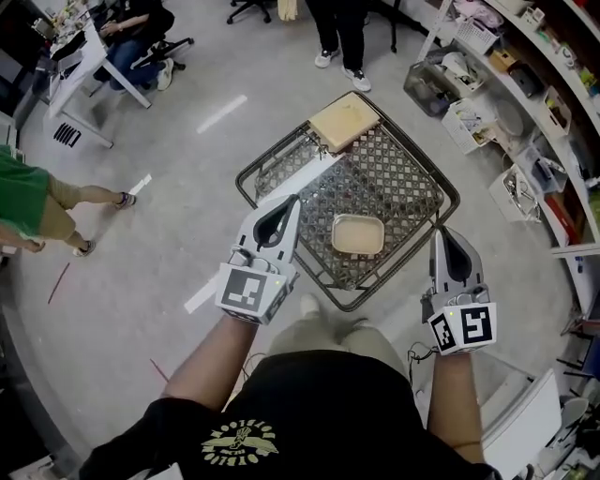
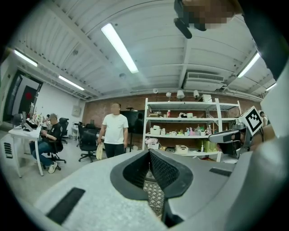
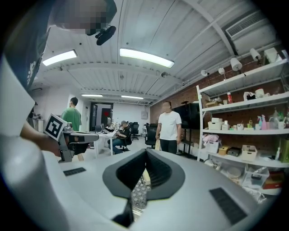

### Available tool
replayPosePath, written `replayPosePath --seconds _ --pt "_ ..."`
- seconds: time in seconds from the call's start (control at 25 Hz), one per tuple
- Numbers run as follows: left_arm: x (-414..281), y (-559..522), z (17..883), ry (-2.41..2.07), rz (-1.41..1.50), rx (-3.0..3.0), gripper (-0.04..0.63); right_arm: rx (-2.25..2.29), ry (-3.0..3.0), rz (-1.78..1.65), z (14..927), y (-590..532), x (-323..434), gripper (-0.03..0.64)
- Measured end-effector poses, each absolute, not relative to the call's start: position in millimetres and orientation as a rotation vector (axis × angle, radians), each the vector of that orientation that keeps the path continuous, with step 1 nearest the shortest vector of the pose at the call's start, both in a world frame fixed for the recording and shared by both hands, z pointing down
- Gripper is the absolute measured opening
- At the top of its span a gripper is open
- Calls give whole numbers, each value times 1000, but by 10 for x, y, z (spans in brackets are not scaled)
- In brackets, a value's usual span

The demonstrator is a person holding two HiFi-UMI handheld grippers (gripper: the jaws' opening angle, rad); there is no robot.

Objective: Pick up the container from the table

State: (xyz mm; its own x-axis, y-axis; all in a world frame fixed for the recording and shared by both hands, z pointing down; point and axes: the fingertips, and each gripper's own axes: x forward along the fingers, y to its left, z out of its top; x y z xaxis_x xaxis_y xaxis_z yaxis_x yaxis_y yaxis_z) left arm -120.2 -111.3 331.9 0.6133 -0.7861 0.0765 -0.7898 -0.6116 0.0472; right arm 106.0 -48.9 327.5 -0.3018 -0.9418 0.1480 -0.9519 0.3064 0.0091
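A shallow beige container (image 1: 357,234) sits near the front of a dark metal lattice table (image 1: 403,178). My left gripper (image 1: 294,201) hovers over the table's left edge, just left of the container, with its jaws shut and nothing in them. My right gripper (image 1: 441,231) is at the table's right edge, to the right of the container, and is also shut and empty. In the left gripper view the left gripper (image 2: 149,151) points level, with lattice (image 2: 156,196) showing below the tips. In the right gripper view the right gripper (image 3: 145,150) has lattice (image 3: 139,191) below it.
A tan flat box (image 1: 344,120) lies on the table's far corner. A person (image 1: 339,37) stands beyond the table, another sits at a desk (image 1: 131,28) at far left, and a third in green (image 1: 28,202) is at the left. Loaded shelves (image 1: 525,103) line the right.
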Motion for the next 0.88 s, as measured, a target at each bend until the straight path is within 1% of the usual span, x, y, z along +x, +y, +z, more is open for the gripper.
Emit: replayPosePath --seconds 0.24,0.56,0.88 --pt "-1081 -1163 3435 -1324 82 2740 9 1759 -2448 120 3317 -599 1153 11" --pt "-957 -1204 3481 -1413 84 2660 9 1668 -2526 150 3414 -751 1351 11" --pt "-590 -1217 3540 -1458 99 2588 9 1597 -2589 172 3448 -900 1718 11"
